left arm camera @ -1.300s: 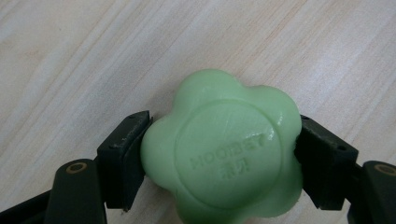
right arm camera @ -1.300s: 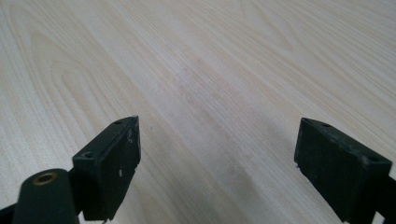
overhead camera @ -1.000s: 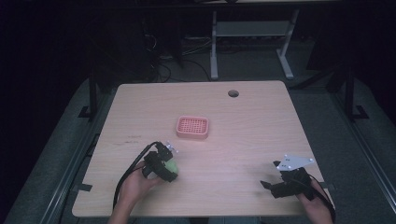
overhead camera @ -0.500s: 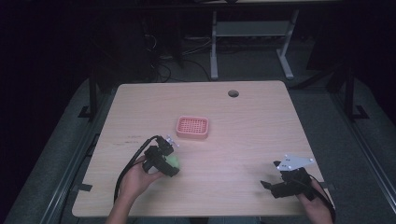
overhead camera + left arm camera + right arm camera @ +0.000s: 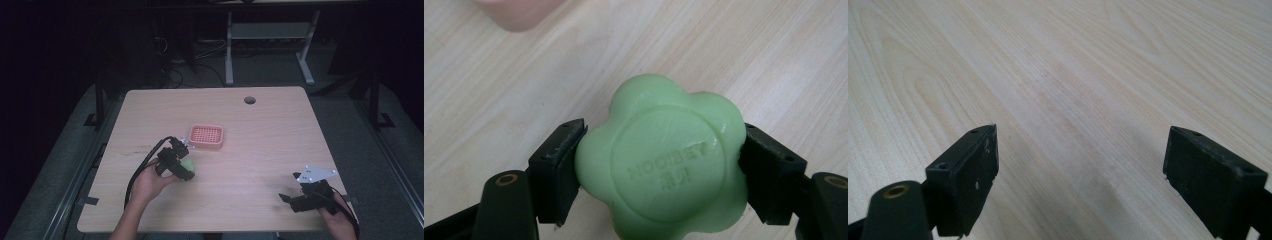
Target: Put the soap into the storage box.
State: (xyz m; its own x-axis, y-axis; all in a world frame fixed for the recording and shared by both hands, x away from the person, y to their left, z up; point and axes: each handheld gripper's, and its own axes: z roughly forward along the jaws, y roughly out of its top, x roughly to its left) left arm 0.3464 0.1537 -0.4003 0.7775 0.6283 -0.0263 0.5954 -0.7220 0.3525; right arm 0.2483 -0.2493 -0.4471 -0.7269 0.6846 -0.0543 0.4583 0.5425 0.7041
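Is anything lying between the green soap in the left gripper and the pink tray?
Nothing visible does. The left gripper grips the green soap by its sides, and only bare table lies between it and the pink tray just beyond.

Dim room, grey floor [image 5: 350, 125]

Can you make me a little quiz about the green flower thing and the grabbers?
1. True or false: the left gripper has its jaws pressed on both sides of the green flower-shaped soap.
2. What lies between the jaws of the right gripper? A) a pink soap dish B) nothing, just bare wooden table C) a cable
3. Fill in: in the high view, the pink perforated soap dish lies just ____ the soap, farther from the person.

Key: 1 true; 2 B; 3 beyond.
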